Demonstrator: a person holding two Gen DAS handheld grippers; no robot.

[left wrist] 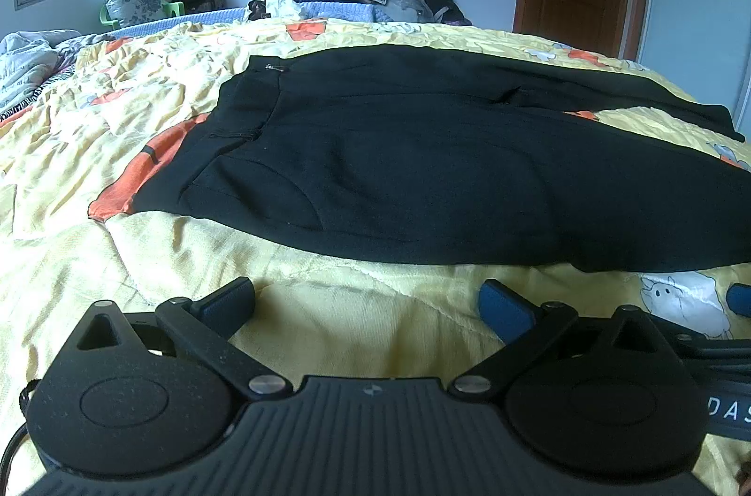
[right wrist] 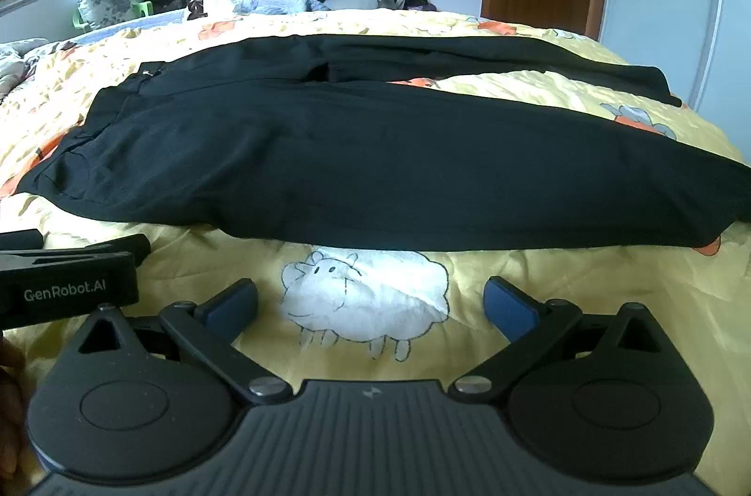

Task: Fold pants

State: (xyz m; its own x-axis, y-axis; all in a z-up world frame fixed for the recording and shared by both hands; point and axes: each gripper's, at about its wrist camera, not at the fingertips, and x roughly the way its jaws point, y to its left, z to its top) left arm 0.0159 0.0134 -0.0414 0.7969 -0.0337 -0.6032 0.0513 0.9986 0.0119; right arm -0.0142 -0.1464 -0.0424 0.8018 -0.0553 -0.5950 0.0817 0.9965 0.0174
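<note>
Covering the bed: a yellow quilt (right wrist: 540,289) with printed sheep.
Pants: black trousers (right wrist: 356,158) lay flat across the quilt, waistband left, legs running right.
Left gripper (left wrist: 366,301): spread wide, gripping nothing, just short of the pants' near edge.
Right gripper (right wrist: 371,301): likewise wide apart and empty, above a sheep print (right wrist: 366,299).

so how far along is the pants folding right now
Done: the black pants are spread flat on the yellow bedspread, waistband to the left, legs apart to the right. No fold shows.

In hand: nothing. The left gripper and right gripper are both open, short of the pants' near edge.

Left: every fold, probably starting by bringing one leg over the other.
</note>
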